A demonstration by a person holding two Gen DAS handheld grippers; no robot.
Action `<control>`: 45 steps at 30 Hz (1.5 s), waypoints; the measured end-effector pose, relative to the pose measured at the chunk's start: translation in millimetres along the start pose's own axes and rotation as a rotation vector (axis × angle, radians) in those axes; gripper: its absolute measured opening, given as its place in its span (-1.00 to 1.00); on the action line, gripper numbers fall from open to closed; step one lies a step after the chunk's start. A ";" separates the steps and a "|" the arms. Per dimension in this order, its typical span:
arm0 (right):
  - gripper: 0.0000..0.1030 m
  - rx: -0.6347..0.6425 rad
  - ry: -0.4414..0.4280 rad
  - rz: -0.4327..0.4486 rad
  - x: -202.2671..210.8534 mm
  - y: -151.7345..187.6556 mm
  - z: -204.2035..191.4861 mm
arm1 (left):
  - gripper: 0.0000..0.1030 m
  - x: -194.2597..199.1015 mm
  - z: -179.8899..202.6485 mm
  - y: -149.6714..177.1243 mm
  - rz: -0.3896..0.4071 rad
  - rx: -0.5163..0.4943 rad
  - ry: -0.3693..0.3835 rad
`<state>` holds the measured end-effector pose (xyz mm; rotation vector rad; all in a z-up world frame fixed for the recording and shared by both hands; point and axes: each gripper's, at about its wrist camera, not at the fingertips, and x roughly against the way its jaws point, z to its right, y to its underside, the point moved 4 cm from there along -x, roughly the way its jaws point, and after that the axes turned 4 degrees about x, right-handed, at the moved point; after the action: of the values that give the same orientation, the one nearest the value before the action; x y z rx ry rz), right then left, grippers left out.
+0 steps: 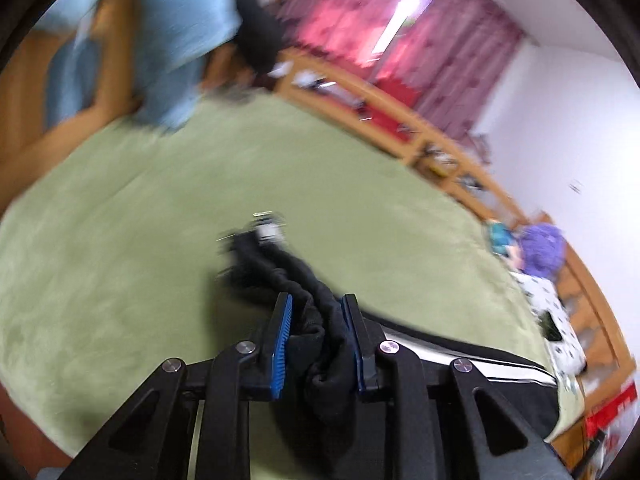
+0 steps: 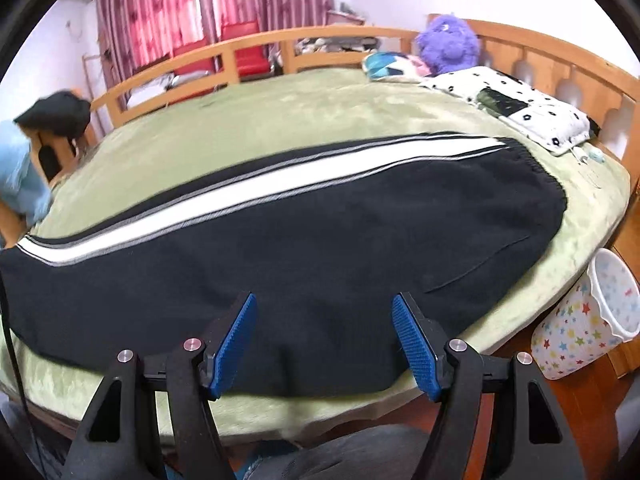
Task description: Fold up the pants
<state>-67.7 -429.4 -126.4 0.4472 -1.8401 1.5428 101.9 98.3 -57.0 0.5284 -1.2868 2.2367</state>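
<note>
The black fleece pants with a white side stripe (image 2: 280,240) lie spread flat across the green plush blanket (image 2: 320,120) on the wooden-railed bed. The left gripper (image 1: 316,316) pinches a bunched black cuff between its blue pads; the right gripper (image 2: 324,320) hovers wide apart, empty, above the near edge.

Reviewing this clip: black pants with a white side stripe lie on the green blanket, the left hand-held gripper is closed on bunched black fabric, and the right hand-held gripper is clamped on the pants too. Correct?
Not quite. The right hand-held gripper is open, its jaws wide apart over the pants with nothing pinched, as the right wrist view shows. The rest holds: the left hand-held gripper grips bunched black fabric above the green blanket.
</note>
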 end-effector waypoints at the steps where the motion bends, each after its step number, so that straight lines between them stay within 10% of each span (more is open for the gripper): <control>1: 0.35 -0.004 0.002 0.005 1.4 -2.4 6.0 | -0.55 3.0 27.7 -0.1 0.009 -0.031 0.025; 8: 0.35 0.007 0.044 0.036 17.4 -3.9 51.0 | -0.57 -24.2 188.1 41.0 -0.039 -0.217 0.141; 11: 0.35 0.022 0.085 0.047 29.6 7.4 72.0 | -0.99 -50.3 250.3 82.2 -0.125 -0.238 0.240; 18: 0.35 -0.138 0.024 -0.048 30.0 45.0 136.6 | -0.92 -117.4 340.3 219.9 -0.432 -0.401 0.301; 25: 0.35 -0.114 -0.051 -0.040 16.7 40.6 123.2 | -0.86 -100.2 294.5 210.0 -0.436 -0.440 0.230; 29: 0.35 -0.063 -0.159 -0.041 -5.2 23.0 72.5 | 0.13 -84.8 242.6 159.8 -0.336 -0.406 0.115; 37: 0.35 0.024 -0.418 -0.044 -48.8 -16.8 -53.6 | 0.18 -60.5 110.0 93.4 -0.218 -0.286 -0.142; 45: -0.01 -0.001 -0.514 -0.239 -117.3 -6.8 -131.5 | 0.18 -64.6 21.8 93.8 -0.295 -0.112 -0.180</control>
<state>56.5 -324.3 -194.4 1.1038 -2.0655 1.3435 99.3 24.4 -146.3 0.8341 -1.3162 1.8979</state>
